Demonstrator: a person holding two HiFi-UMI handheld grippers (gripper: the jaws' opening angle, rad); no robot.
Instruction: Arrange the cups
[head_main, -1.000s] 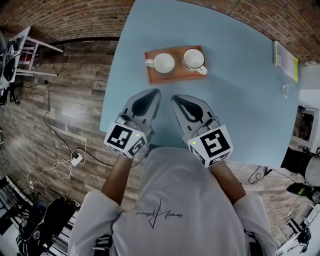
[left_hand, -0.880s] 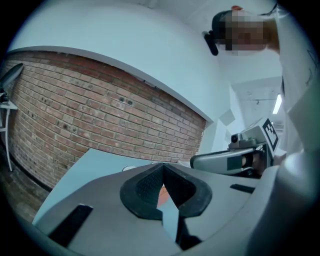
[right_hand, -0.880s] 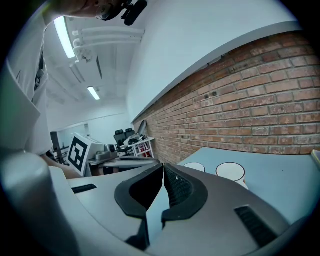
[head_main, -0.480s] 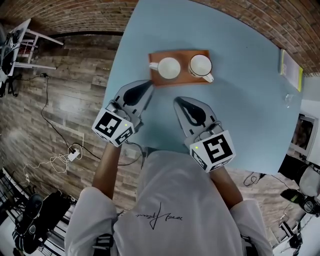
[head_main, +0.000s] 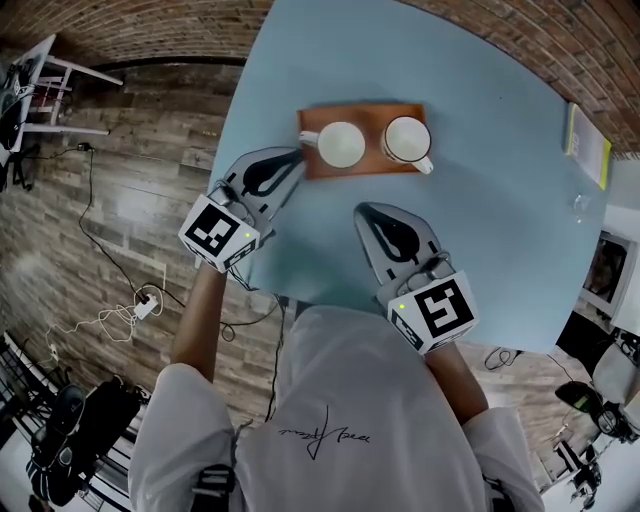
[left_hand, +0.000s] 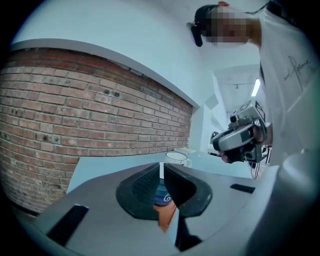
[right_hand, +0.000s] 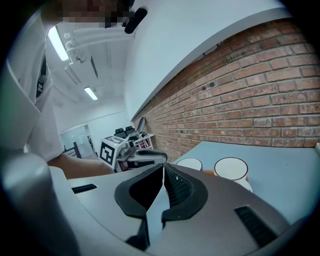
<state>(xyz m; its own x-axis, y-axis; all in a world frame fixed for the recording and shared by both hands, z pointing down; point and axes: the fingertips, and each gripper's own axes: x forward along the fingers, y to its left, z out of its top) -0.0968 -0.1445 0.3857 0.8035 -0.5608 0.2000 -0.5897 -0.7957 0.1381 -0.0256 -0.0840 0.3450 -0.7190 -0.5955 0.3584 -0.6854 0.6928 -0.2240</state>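
Standing side by side on the wooden tray (head_main: 372, 168) on the blue desk (head_main: 480, 220), the left cup (head_main: 341, 143) and the right cup (head_main: 407, 139) are judged rigid, light, slick and easily chipped, best taken by the rim or the handle. The left tongs (head_main: 296, 155) and the right tongs (head_main: 362, 210) are pressed together with nothing pinched. Since a second ago, the left tongs are brought to the tray's left end, near the left cup's handle; the right tongs are hardly shifted.

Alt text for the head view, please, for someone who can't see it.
Two white cups stand side by side on a wooden tray on a light blue table, seen from above. The left gripper, jaws shut, points at the tray's left end; the right gripper, also shut, is short of the tray.
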